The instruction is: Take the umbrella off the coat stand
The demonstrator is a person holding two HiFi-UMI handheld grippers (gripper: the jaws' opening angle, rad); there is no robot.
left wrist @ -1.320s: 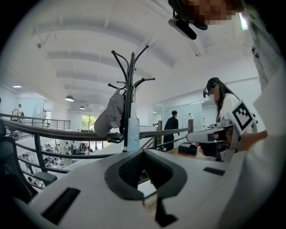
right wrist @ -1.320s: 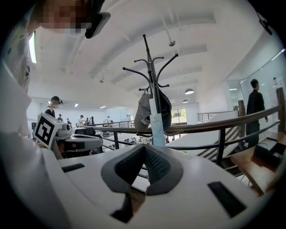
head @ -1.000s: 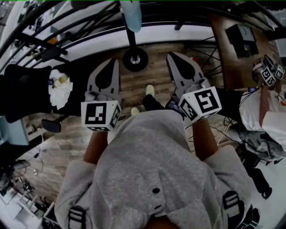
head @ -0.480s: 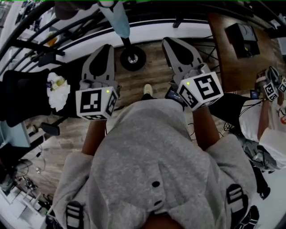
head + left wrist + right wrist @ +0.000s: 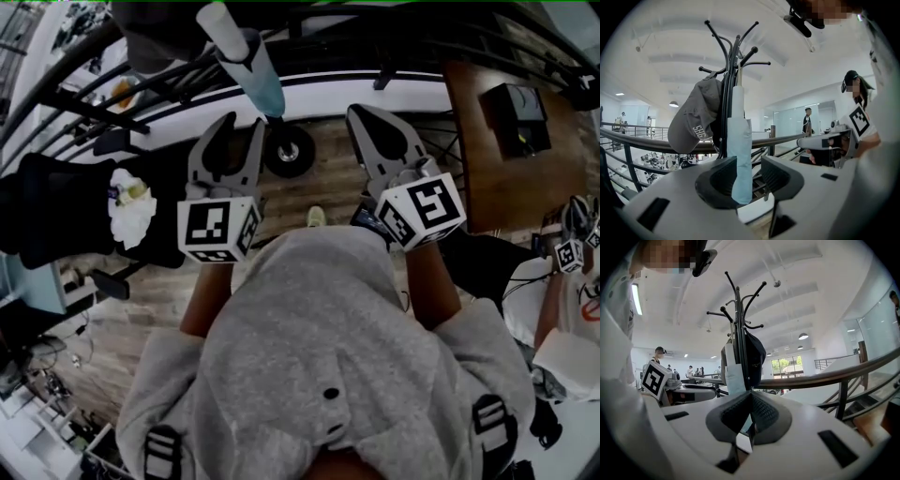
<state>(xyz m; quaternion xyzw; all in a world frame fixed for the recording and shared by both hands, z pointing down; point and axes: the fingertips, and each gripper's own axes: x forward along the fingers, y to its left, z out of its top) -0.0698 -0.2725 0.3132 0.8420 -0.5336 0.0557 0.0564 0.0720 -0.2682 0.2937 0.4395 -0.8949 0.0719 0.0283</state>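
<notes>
The black coat stand (image 5: 732,61) rises just ahead of me, its round base (image 5: 289,150) on the wood floor. From it hangs a folded light-blue umbrella (image 5: 739,154) (image 5: 255,70) with a white handle, beside a grey cap (image 5: 693,121). My left gripper (image 5: 244,122) (image 5: 745,165) is level with the umbrella's lower end. Its jaws have just been opening, and the umbrella shows in the gap beyond the tips, with no pad pressing on it. To the right of the stand, my right gripper (image 5: 362,114) (image 5: 749,398) is shut on nothing. In its view the umbrella (image 5: 732,376) hangs behind the closed tips.
A dark metal railing (image 5: 141,84) with a white ledge runs right behind the stand. A black garment (image 5: 56,211) lies at the left. A wooden table (image 5: 487,159) stands at the right, and another person with marker cubes (image 5: 567,253) beyond it.
Both grippers have moved forward toward the coat stand. The left jaws, shut in the earlier frames, now stand apart. The umbrella now hangs just in front of the left fingertips.
</notes>
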